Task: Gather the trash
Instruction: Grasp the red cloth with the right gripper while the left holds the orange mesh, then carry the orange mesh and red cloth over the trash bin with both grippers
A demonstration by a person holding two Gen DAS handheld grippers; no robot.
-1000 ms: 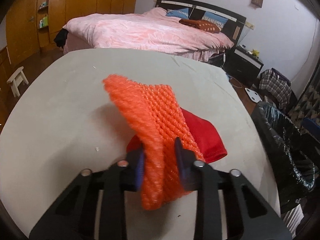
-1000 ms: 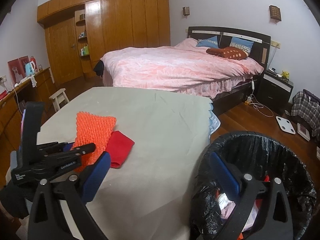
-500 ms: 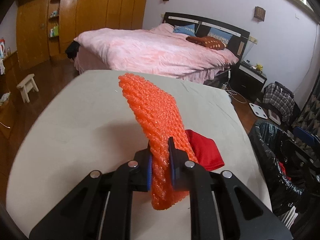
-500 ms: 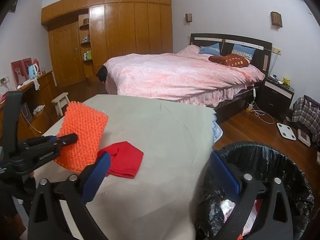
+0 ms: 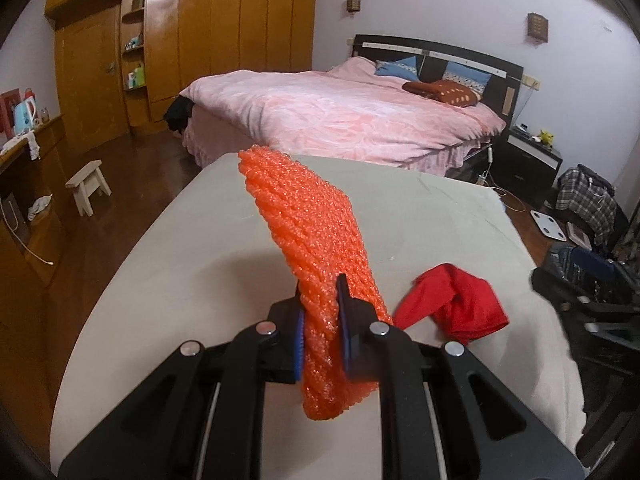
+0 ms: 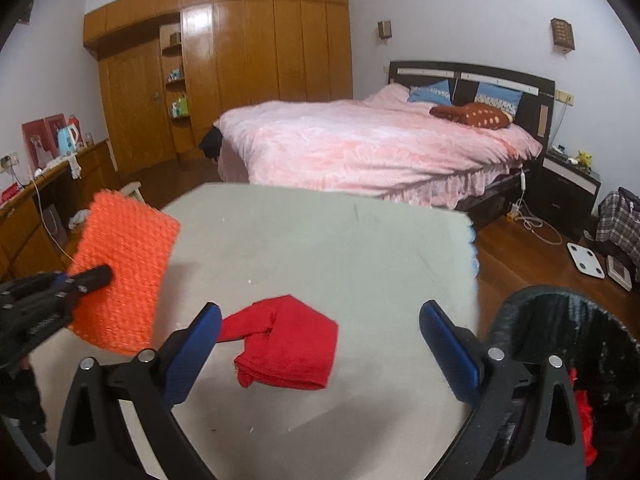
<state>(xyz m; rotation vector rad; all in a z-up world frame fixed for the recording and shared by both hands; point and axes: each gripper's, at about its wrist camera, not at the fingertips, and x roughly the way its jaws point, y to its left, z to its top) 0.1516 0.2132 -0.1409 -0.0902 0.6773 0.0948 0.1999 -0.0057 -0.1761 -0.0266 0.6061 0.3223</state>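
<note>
My left gripper [image 5: 320, 312] is shut on an orange foam net sheet [image 5: 312, 240] and holds it lifted above the grey table [image 5: 192, 264]. The sheet [image 6: 124, 272] and the left gripper [image 6: 102, 274] also show at the left of the right wrist view. A crumpled red cloth [image 5: 456, 304] lies on the table to the right of the sheet; in the right wrist view the cloth [image 6: 288, 344] lies between and just ahead of my open, empty right gripper [image 6: 320, 328]. A bin lined with a black bag [image 6: 568, 340] stands at the table's right edge and holds some trash.
A bed with a pink cover [image 6: 380, 148] stands beyond the table. A wooden wardrobe [image 6: 240, 60] lines the far wall. A small stool [image 5: 86, 186] and a sideboard [image 5: 28, 200] are at the left. A scale [image 6: 586, 260] and bags lie on the floor at the right.
My left gripper has raised the orange sheet off the table and off the red cloth. The right gripper has moved left, from over the bin to over the red cloth.
</note>
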